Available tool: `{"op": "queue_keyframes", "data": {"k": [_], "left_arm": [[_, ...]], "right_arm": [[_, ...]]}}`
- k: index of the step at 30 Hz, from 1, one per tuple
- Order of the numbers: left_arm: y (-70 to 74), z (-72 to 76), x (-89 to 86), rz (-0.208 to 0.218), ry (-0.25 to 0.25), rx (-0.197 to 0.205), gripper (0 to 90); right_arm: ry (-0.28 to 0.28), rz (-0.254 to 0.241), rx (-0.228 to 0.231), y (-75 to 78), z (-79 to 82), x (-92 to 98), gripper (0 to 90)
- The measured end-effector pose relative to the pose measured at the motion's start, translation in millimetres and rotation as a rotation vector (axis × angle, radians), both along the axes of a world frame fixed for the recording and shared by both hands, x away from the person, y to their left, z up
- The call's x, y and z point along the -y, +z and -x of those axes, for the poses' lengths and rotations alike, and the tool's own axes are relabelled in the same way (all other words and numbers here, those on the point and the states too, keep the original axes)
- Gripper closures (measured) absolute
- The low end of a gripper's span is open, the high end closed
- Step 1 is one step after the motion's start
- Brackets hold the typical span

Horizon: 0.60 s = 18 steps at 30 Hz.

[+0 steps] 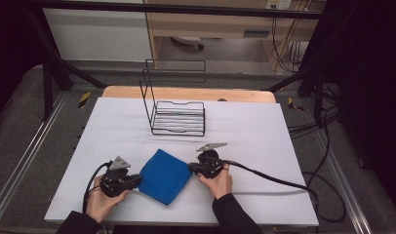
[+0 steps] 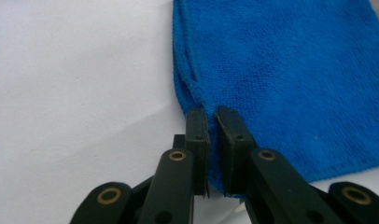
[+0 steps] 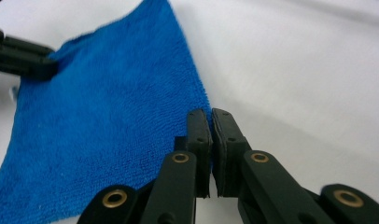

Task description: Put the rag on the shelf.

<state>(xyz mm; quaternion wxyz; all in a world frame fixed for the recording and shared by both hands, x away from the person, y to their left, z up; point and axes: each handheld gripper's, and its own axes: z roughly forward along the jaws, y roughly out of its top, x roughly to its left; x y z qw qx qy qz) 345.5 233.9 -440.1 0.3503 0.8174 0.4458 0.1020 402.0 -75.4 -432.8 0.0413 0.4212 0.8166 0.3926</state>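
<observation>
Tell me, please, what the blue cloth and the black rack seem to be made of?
Blue cloth: probably microfibre or terry, matte; a short fuzzy pile and a stitched edge show in the left gripper view. Black rack: apparently thin metal wire with a dark coating; slim bent rods form it.

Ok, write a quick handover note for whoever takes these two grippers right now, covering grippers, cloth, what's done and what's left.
Left gripper: jaws shut on the near-left edge of the folded blue terry cloth.
Right gripper: jaws shut on the cloth's right corner.
The cloth lies flat on the white table cover, between both hands, in front of the black wire rack, which holds nothing.
Done: both edges gripped.
Left: probably lift the cloth and fold it further or move it to the rack; the aim is a guess.
</observation>
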Motion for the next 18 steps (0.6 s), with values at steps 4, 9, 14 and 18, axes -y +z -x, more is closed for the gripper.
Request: {"op": "queue_keyframes", "data": {"k": [4,9,14,18], "left_arm": [[1.1,5.3,6.1,-0.002,0.005,0.020,81.6],[0.5,14.3,15.1,0.003,0.016,0.031,78.9],[-0.8,17.2,19.0,-0.009,0.013,0.048,73.4],[1.1,15.2,14.0,-0.016,0.002,0.066,66.3]], "right_arm": [[0.071,0.056,0.047,11.7,-18.4,-4.0,86.6],[0.147,0.125,0.104,15.1,-36.1,-11.5,86.3],[0.141,0.147,0.145,5.8,-45.1,-15.5,77.2],[0.088,0.081,0.199,11.5,-24.8,-9.6,56.5]]}}
